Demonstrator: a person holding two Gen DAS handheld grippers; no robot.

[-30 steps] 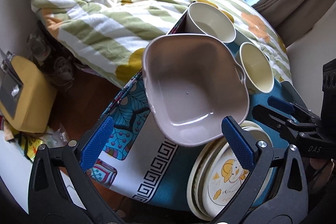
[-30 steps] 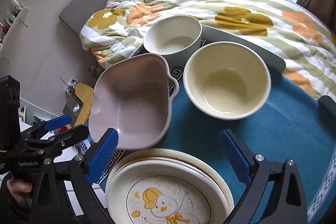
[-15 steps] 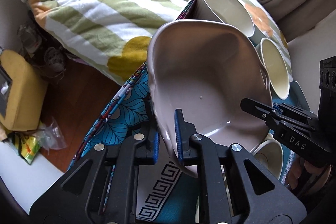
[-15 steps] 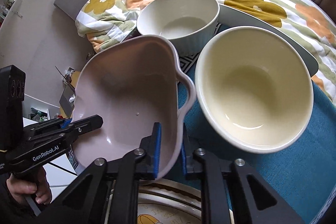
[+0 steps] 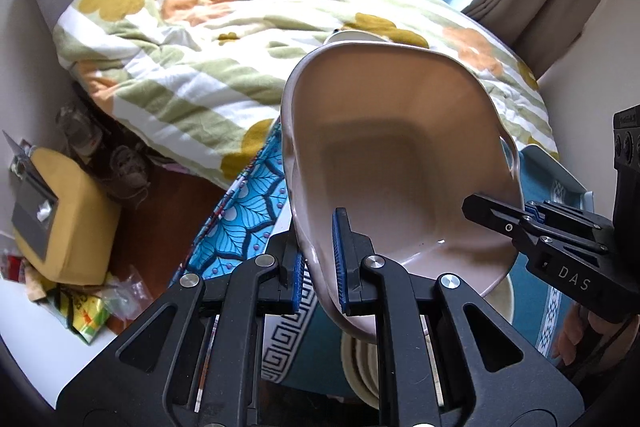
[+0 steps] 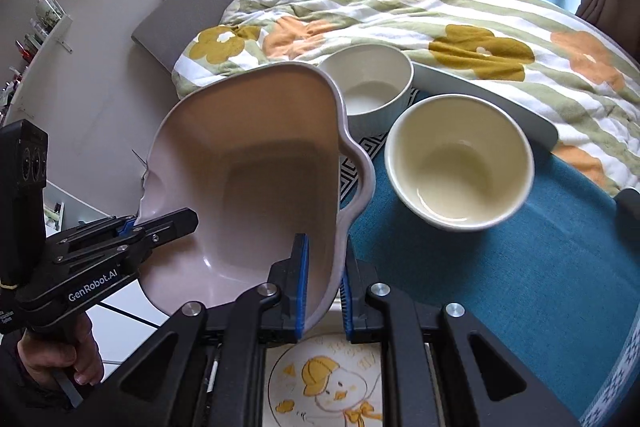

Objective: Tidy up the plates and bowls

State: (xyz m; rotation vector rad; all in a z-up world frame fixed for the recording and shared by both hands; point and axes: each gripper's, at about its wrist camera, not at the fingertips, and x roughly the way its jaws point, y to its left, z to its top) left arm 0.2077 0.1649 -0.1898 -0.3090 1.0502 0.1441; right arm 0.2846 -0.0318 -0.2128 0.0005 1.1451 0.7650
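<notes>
Bedroom; teal-clothed tabletop (image 6: pixel 500 267) beside a floral-quilted bed (image 5: pixel 208 59). Left hand-held gripper (image 5: pixel 320 267) and right hand-held gripper (image 6: pixel 322 283), both angled downward, each clamped on opposite rims of a taupe handled dish (image 6: pixel 256 187), tilted above the plate stack (image 6: pixel 332 387). Right view alone shows the cream bowl (image 6: pixel 460 163), white bowl (image 6: pixel 368 83) and duck-printed plate.
</notes>
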